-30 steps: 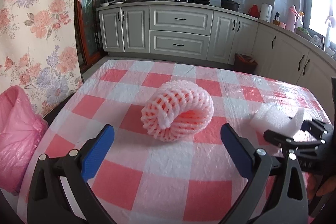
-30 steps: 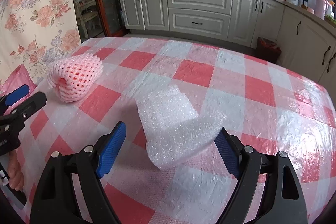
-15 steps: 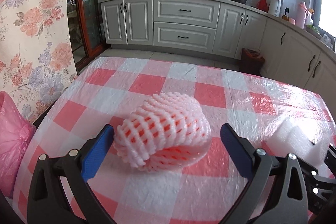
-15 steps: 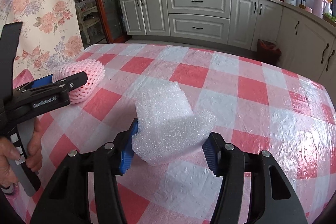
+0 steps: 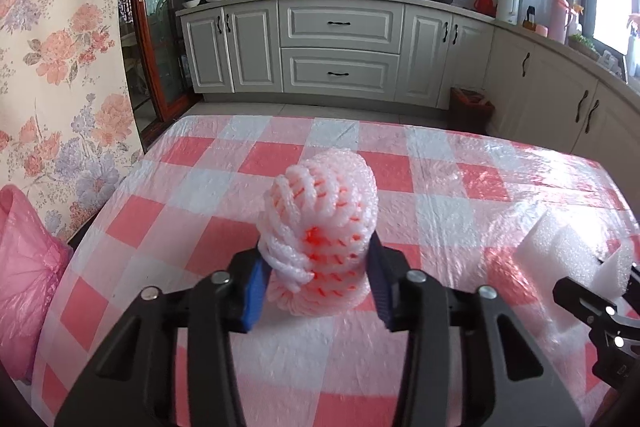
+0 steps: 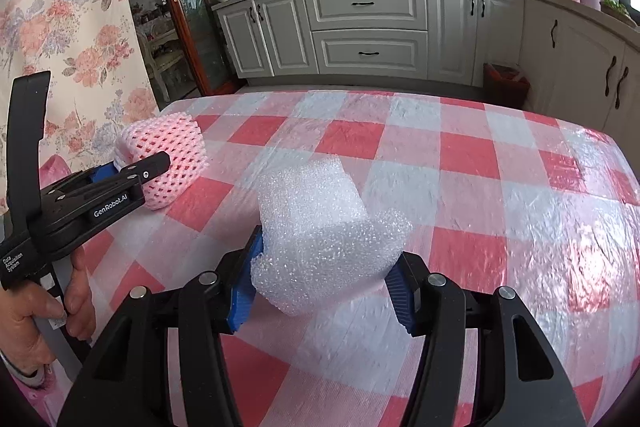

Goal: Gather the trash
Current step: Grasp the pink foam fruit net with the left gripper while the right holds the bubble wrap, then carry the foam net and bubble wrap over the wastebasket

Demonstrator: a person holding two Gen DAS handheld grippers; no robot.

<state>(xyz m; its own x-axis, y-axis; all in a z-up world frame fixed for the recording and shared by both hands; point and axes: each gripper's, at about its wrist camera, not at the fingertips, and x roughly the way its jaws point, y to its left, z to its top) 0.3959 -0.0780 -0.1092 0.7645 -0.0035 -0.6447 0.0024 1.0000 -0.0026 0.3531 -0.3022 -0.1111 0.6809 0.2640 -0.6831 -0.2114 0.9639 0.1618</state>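
My left gripper point(image 5: 318, 287) is shut on a pink foam fruit net point(image 5: 320, 231), squeezed upright between the blue pads, just above the red-and-white checked tablecloth point(image 5: 200, 187). My right gripper point(image 6: 322, 275) is shut on a crumpled white foam sheet point(image 6: 324, 223). In the right wrist view the left gripper point(image 6: 132, 171) shows at the left with the pink net point(image 6: 168, 163) in it. In the left wrist view the white foam sheet point(image 5: 568, 259) and the right gripper show at the right edge.
A pink plastic bag point(image 5: 24, 267) hangs off the table's left side. A floral curtain point(image 5: 60, 47) stands at the left. White kitchen cabinets point(image 5: 340, 47) and a small bin point(image 5: 472, 105) lie beyond the table's far edge.
Both grippers closed: the left on the pink foam net, squeezing it narrow, and the right on the white foam sheet. Both pieces now sit slightly raised off the cloth.
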